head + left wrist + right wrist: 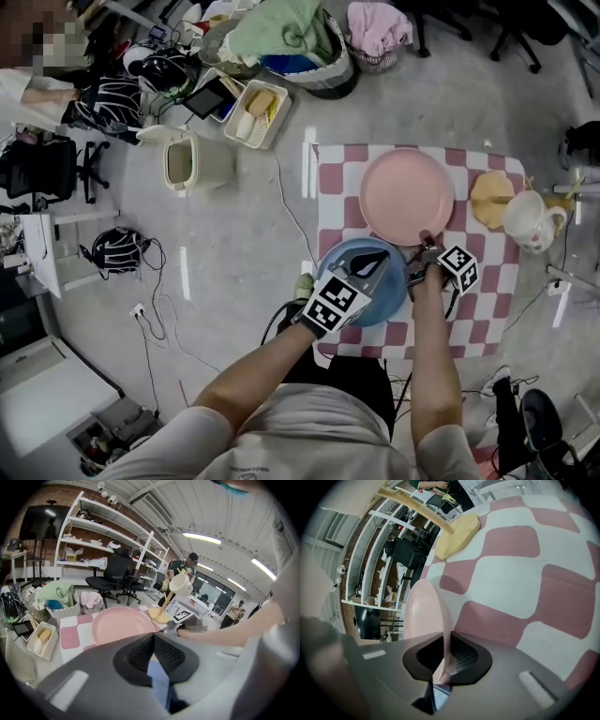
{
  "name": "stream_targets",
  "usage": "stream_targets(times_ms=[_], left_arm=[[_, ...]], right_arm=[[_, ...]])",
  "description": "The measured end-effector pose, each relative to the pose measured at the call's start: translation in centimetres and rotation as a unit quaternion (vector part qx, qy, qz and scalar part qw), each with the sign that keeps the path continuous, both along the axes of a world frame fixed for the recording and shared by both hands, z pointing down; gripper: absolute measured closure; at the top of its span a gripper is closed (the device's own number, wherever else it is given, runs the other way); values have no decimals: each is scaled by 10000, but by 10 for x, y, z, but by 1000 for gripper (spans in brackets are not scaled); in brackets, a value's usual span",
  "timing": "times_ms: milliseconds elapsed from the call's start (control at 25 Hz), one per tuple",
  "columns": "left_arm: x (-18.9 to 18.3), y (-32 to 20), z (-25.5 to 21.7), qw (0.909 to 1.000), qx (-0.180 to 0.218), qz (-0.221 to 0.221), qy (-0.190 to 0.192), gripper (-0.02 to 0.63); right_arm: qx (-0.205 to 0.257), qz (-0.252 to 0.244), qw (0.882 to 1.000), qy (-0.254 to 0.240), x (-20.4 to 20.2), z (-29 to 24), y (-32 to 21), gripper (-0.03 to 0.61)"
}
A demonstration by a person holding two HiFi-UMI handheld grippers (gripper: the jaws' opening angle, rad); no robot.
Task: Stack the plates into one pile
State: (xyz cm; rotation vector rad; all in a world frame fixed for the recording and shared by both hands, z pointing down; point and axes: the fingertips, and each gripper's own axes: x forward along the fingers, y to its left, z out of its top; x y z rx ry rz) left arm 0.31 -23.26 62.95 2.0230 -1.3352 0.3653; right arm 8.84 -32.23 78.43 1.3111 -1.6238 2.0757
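left gripper (373,262) clamps blue plate (389,295) | right gripper (427,241) clamps pink plate (406,195) at its 6 o'clock rim | blue plate at 7 o'clock of pink plate

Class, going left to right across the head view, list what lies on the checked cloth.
blue plate → pink plate → tan wooden base → white cup

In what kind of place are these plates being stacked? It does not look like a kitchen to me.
Probably a lab or workshop-style office, not a home: tall white metal shelving, black wheeled office chairs, and loose cables across the grey concrete floor.
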Motion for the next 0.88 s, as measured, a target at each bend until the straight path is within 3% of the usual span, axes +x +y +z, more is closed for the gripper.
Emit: stream_targets(times_ms=[320,880], left_arm=[[4,-7,-13,9999,126,14,112,607],[-21,21,-45,9989,445,162,-5,607]], right_arm=[[58,220,9997,-87,16,-16,-6,545],[240,445,9983,-290,4,-67,33,545]])
